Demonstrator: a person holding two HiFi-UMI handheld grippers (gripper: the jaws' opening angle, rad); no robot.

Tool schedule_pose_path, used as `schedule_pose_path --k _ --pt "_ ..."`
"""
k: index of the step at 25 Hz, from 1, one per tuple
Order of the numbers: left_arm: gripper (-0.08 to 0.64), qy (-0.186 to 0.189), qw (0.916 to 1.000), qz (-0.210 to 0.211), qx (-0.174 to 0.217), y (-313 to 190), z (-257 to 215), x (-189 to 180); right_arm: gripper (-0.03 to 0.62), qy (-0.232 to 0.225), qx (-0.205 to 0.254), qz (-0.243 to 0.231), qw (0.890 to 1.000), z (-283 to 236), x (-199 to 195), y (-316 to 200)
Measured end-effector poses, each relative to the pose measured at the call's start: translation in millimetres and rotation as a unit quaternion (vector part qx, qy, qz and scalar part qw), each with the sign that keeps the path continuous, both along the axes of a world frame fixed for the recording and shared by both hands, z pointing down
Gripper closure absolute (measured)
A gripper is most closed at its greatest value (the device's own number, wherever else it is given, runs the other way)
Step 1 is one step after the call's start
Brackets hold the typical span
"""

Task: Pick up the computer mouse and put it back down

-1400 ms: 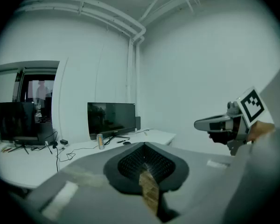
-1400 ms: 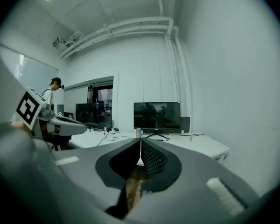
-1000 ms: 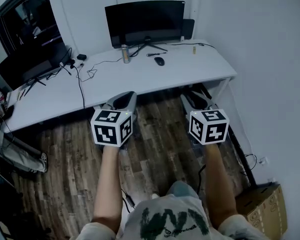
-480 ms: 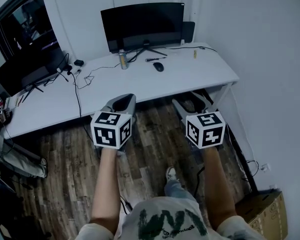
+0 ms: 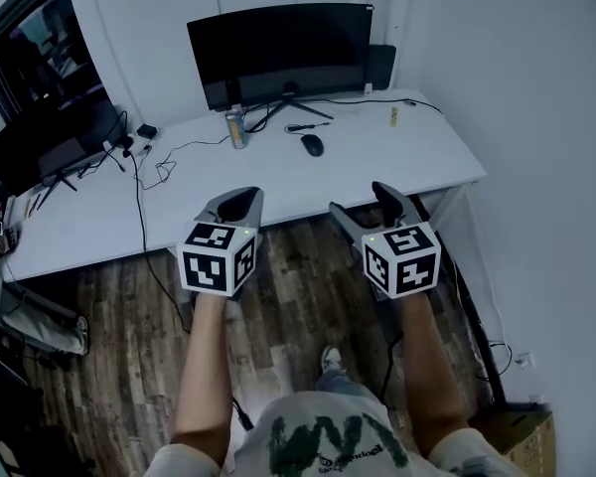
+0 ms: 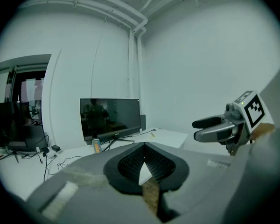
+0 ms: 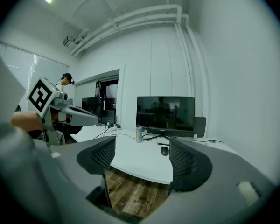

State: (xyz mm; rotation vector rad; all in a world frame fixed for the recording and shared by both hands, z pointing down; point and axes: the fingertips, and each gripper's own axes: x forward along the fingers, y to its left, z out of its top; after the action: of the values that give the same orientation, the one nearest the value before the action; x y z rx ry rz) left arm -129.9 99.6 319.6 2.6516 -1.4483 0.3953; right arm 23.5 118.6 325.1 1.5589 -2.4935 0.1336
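The black computer mouse (image 5: 312, 145) lies on the white desk (image 5: 397, 157) in front of the big monitor (image 5: 278, 53); in the right gripper view the mouse (image 7: 164, 150) shows far ahead, between the jaws' lines of sight. Both grippers hang over the wooden floor, short of the desk's front edge. My right gripper (image 5: 360, 202) (image 7: 142, 160) is opening, its jaws wide apart with nothing between them. My left gripper (image 5: 240, 202) (image 6: 144, 160) has its pads together and holds nothing. Neither gripper touches the mouse.
A drink can (image 5: 237, 127) stands left of the monitor stand, with a dark pen-like item (image 5: 303, 126) near it. Black cables (image 5: 159, 157) trail across the desk toward a second monitor (image 5: 50, 142). A small bottle (image 5: 393, 117) and a speaker (image 5: 379, 66) sit at the back right.
The person has stepped toward the desk, carrying both grippers forward. The right gripper's jaws have spread from nearly closed to wide apart. The left jaws stay together.
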Motion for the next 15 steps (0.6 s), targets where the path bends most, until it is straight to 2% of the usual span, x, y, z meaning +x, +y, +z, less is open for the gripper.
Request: schedule_pose_path --k 7,15 --pt "0.558 -0.012 0.9993 -0.035 0.000 -60 2 16 0.216 -0.001 -0.006 -0.011 1.000 4 28 -64" --pt "0.558 -0.020 0.9985 -0.049 -0.015 -113 10 37 0.213 0.003 -0.020 -0.025 0.999 15 48 -122"
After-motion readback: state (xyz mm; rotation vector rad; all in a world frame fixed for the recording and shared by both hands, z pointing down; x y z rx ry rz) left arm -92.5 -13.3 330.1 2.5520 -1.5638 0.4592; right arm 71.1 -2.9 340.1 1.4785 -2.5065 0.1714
